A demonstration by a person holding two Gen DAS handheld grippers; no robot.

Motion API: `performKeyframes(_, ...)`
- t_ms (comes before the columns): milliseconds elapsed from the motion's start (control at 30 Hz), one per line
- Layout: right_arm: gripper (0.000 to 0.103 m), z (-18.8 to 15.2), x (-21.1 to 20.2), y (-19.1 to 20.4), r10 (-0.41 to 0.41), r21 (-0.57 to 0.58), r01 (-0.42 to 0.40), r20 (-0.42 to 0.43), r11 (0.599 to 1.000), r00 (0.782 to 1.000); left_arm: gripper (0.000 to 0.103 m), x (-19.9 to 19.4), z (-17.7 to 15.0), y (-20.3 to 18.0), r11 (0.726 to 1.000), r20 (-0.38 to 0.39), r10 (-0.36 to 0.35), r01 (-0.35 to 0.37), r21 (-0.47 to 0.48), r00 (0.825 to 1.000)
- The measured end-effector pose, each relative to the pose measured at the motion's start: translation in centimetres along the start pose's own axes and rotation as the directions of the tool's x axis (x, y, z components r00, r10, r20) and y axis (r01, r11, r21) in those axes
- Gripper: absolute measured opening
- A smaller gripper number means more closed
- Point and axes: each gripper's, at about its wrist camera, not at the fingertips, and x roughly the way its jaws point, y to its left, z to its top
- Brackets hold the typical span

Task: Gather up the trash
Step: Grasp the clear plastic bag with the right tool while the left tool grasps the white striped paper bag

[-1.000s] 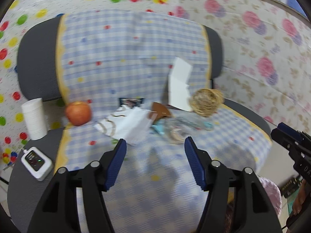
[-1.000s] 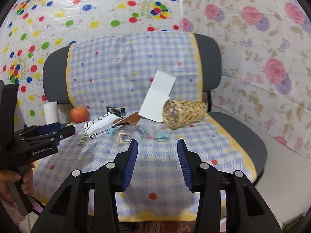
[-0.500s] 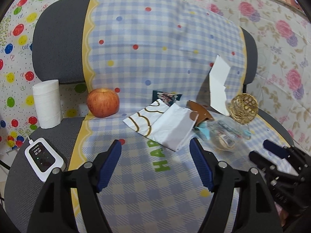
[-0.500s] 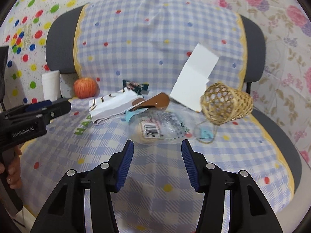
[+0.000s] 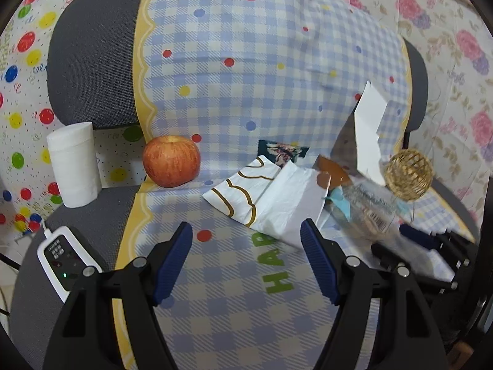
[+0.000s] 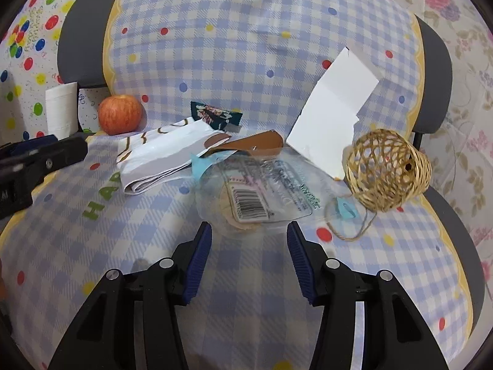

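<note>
The right gripper (image 6: 249, 231), spread and empty, sits nearer, just before the clear wrapper (image 6: 262, 194) mid-seat; the left gripper (image 5: 246, 237) is spread too.

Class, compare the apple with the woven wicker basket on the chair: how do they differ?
The apple is solid, smooth and red; the wicker basket is a hollow, tan open weave. The apple stands upright at the seat's left rear; the basket lies tipped on its side at the right. Both are rounded and rest on the checked cloth.
</note>
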Motion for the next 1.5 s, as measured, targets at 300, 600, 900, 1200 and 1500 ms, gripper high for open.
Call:
performKeyframes(300, 0.056, 1.5, 0.0, 0.7, -0.009, -0.107, 0.013, 0.037, 0.994, 0.999, 0.071, 1.0, 0.0, 0.0, 1.0, -0.029, -0.003, 0.003, -0.008, 1.0)
performKeyframes(600, 0.003, 1.9, -0.3, 0.6, 0.025, -0.095, -0.02, 0.05, 0.995, 0.998, 0.071, 2.2, 0.2, 0.3, 0.999, -0.076, -0.041, 0.039, -0.03, 0.996)
performKeyframes(900, 0.002, 3.3, -7.2, -5.7, 0.042, 0.154, -0.079, 0.23, 0.985, 0.972, 0.071, 3.6, 1.6, -0.6, 0.997, -0.052, 0.023, -0.019, 0.08, 0.998)
performKeyframes(1200, 0.002, 4.3, -9.0, -6.2, 0.068, 0.204, -0.138, 0.318, 0.969, 0.946, 0.071, 8.8, 2.1, -1.6, 0.987, -0.238, -0.058, 0.092, 0.134, 0.969)
performKeyframes(1500, 0.002, 3.8, -9.2, -6.1, 0.099, 0.208, -0.169, 0.312, 0.963, 0.945, 0.067, 9.6, 2.5, 0.2, 0.978, -0.273, -0.18, 0.202, 0.053, 0.945)
